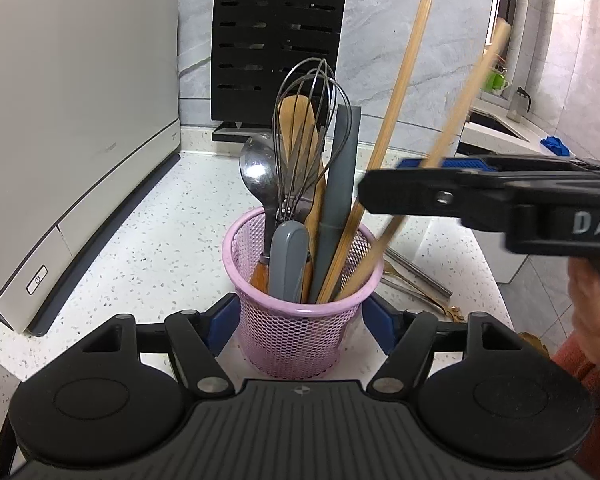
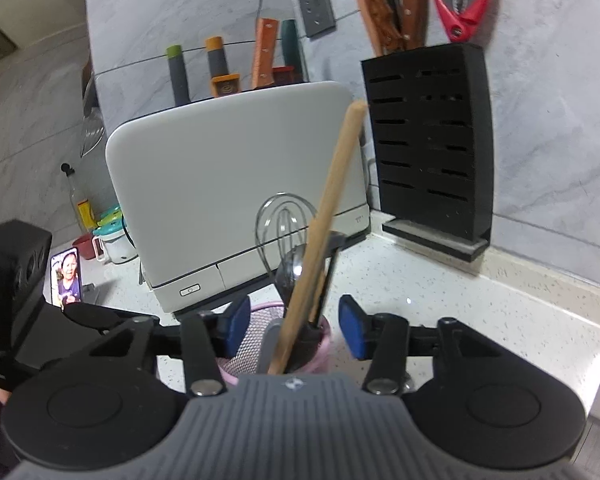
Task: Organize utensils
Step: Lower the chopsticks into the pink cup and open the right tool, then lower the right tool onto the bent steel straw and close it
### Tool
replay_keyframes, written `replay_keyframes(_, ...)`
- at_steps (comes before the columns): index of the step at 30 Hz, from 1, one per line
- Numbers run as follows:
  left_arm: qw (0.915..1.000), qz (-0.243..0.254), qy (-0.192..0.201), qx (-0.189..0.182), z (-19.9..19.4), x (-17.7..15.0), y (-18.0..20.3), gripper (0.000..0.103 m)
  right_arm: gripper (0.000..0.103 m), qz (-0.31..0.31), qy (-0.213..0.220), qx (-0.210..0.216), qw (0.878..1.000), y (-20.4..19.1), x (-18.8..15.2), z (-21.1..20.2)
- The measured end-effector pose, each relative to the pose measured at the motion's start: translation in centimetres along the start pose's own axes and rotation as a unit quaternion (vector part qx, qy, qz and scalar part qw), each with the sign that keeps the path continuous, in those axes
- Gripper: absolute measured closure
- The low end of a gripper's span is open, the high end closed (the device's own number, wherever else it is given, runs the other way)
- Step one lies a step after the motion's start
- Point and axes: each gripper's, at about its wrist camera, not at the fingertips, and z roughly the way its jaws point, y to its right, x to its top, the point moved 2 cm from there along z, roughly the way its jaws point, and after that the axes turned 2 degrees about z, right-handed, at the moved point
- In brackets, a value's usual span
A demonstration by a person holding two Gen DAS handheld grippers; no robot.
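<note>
In the lower middle of your left wrist view, a pink mesh holder stands on the speckled white counter, packed with a whisk, a metal spoon, a wooden spatula and bamboo chopsticks. Your left gripper is spread, its blue pads on either side of the holder without pressing it. Your right gripper is spread too, pads clear of a blurred chopstick leaning up between them; a white appliance and black knife block stand behind.
</note>
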Motion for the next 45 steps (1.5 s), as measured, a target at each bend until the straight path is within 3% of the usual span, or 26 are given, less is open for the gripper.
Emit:
replay_keyframes(5, 1.0, 0.001, 0.005, 0.0, 0.0, 0.3, 0.1, 0.017, 0.045, 0.017, -0.035, 0.008, 0.999, 1.3, 0.7, -0.7)
replay_keyframes(7, 1.0, 0.002, 0.005, 0.001, 0.1, 0.3, 0.1, 0.016, 0.035, 0.012, -0.039, -0.007, 0.999, 1.5, 1.1, -1.3)
replay_keyframes(11, 1.0, 0.003, 0.005, 0.002, 0.2, 0.4, 0.1, 0.016, 0.035, -0.015, -0.073, -0.014, 0.997, 2.1, 1.7, -2.3)
replay_keyframes(15, 1.0, 0.003, 0.006, 0.004, 0.1, 0.3, 0.3, 0.015, 0.035, -0.037, -0.109, -0.056, 0.992, 3.1, 2.2, -2.8)
replay_keyframes(21, 1.0, 0.004, 0.007, 0.006, 0.3, 0.3, 0.3, 0.014, 0.058, -0.037, -0.161, -0.102, 0.981, 5.4, 1.7, -1.1)
replay_keyframes(28, 1.0, 0.0, 0.004, 0.003, 0.4, 0.3, 0.1, 0.014, 0.082, -0.016, -0.235, -0.126, 0.964, 8.2, 0.4, 5.2)
replay_keyframes(33, 1.0, -0.001, 0.002, -0.001, 0.7, 0.5, 0.1, 0.016, 0.082, 0.005, -0.272, -0.145, 0.951, 9.5, -0.2, 8.9)
replay_keyframes(45, 1.0, 0.001, 0.0, 0.007, 0.9, 0.6, 0.3, 0.017, 0.085, 0.016, -0.319, -0.147, 0.936, 10.6, 0.9, 13.5)
